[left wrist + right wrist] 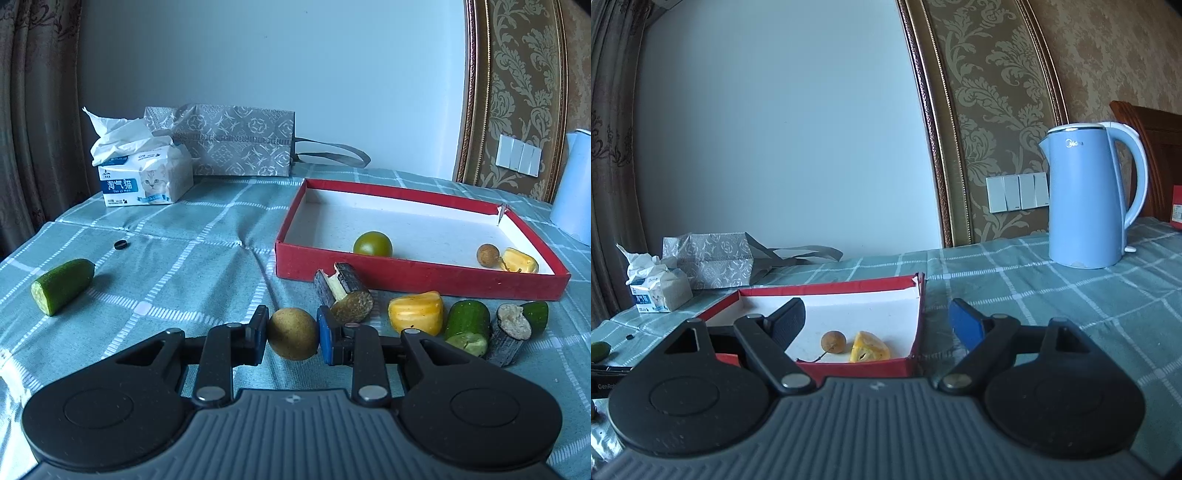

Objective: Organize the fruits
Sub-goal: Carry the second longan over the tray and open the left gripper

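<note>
Brown fruit (292,333) clamped in left tongs (292,334)

A round brownish-yellow fruit (292,333) sits clamped between two gripper pads above the checked cloth. The red box (417,275), shallow and white inside, holds a green round fruit (372,244), a small brown longan (487,254) with a stem and a yellow piece (521,260) just beside it. In front of the box lie two dark cane pieces (347,297), another yellow piece (416,312) and green cucumber chunks (467,326). One cucumber half (61,291) lies well apart.
</note>
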`<state>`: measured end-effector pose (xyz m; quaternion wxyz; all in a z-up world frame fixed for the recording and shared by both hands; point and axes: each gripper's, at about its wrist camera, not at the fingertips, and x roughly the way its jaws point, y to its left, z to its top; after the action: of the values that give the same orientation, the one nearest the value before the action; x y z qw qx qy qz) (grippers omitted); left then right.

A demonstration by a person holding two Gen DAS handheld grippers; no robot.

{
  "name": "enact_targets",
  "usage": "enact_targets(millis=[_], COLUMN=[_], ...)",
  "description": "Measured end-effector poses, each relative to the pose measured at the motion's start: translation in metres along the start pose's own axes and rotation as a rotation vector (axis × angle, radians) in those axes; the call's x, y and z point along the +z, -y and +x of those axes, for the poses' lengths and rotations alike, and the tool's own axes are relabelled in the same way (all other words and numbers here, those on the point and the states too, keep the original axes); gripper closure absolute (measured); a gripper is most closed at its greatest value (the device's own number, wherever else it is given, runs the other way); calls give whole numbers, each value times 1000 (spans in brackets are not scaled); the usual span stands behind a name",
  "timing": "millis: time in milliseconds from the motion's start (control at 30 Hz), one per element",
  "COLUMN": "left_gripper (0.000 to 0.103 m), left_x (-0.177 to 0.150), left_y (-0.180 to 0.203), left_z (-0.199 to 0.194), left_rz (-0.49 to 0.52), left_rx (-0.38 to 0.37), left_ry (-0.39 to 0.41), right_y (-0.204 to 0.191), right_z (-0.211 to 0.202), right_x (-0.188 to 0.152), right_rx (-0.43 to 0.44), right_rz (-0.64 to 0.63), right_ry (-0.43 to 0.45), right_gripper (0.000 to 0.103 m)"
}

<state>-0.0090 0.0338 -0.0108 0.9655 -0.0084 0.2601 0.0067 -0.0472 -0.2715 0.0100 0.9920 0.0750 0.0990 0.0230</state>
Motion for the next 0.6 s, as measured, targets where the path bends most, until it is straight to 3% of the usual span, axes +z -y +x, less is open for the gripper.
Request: enact_targets(millis=[267,600], left_gripper=[75,75], left_x=[1,28], left_y=[8,39], left_z=[-3,-17], left_rz=[44,84], left_rx=[54,18], left_ry=[14,71], right_y=[0,1], right_z=[-4,-5], right_x=[2,3], right_rx=[21,30], right_rz=[20,35], right_ry=[18,17], right_gripper=[19,19])
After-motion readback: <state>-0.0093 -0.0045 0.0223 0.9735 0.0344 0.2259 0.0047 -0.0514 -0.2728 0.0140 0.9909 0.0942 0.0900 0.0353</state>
